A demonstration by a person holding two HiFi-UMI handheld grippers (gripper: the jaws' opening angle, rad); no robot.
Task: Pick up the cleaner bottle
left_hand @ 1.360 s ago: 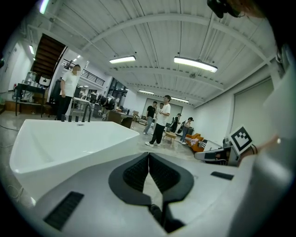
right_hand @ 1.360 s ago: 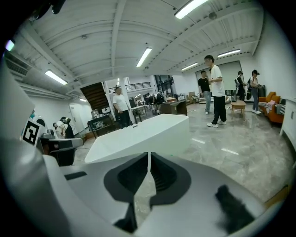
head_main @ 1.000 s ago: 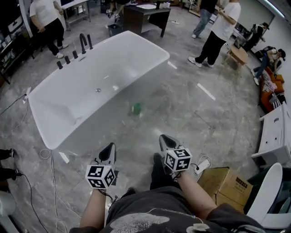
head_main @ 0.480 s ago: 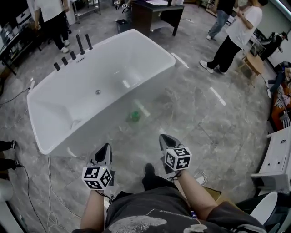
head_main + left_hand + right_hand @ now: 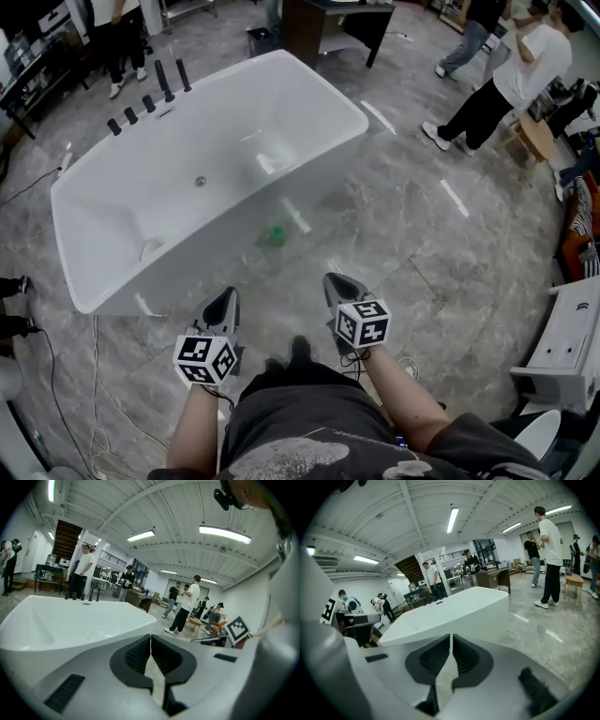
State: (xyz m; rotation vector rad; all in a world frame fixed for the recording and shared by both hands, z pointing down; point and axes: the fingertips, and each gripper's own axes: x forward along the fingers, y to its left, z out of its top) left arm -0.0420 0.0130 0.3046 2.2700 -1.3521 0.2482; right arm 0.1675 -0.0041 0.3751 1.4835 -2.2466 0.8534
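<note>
On the grey floor point(image 5: 422, 253), just beside the white bathtub point(image 5: 225, 141), sits the green-capped cleaner bottle point(image 5: 276, 234), well ahead of both grippers. The left gripper point(image 5: 224, 300) and right gripper point(image 5: 336, 283) are closed and empty. This looks like the approach: next, reach forward and open one.

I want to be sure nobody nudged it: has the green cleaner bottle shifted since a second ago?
No. The green cleaner bottle lies on the floor at the same spot beside the white bathtub's side wall; only the view has shifted.
</note>
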